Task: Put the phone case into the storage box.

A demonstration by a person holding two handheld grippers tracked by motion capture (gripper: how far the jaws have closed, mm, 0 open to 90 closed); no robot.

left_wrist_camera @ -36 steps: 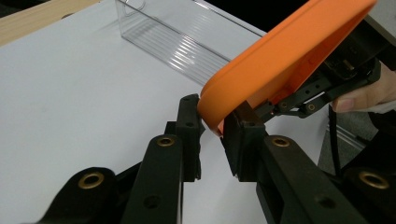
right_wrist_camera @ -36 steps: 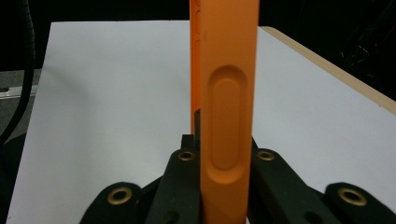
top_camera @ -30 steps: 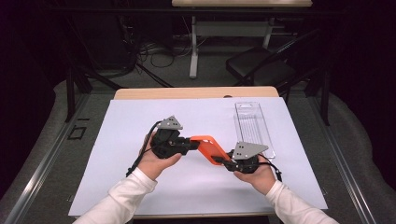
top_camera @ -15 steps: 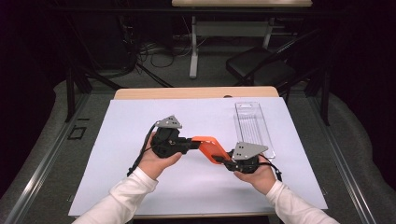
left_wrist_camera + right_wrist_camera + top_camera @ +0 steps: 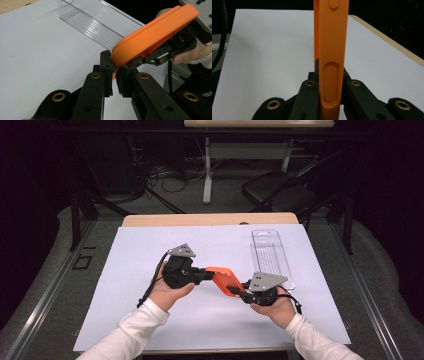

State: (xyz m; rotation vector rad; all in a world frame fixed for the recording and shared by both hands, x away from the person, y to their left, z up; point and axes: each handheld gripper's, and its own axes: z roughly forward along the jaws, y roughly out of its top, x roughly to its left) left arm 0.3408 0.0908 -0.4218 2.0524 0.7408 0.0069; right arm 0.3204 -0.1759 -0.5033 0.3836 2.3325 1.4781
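Phone case held above sheet, between left gripper and right gripper. Clear tray on sheet, far right of both.

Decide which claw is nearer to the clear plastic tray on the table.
Right. The right claw grips the orange case just beside the clear plastic tray's near end; the left claw holds the case's other end, farther away.

A large white paper sheet covers the light wooden table. A clear, ribbed plastic tray lies on the sheet's far right part.
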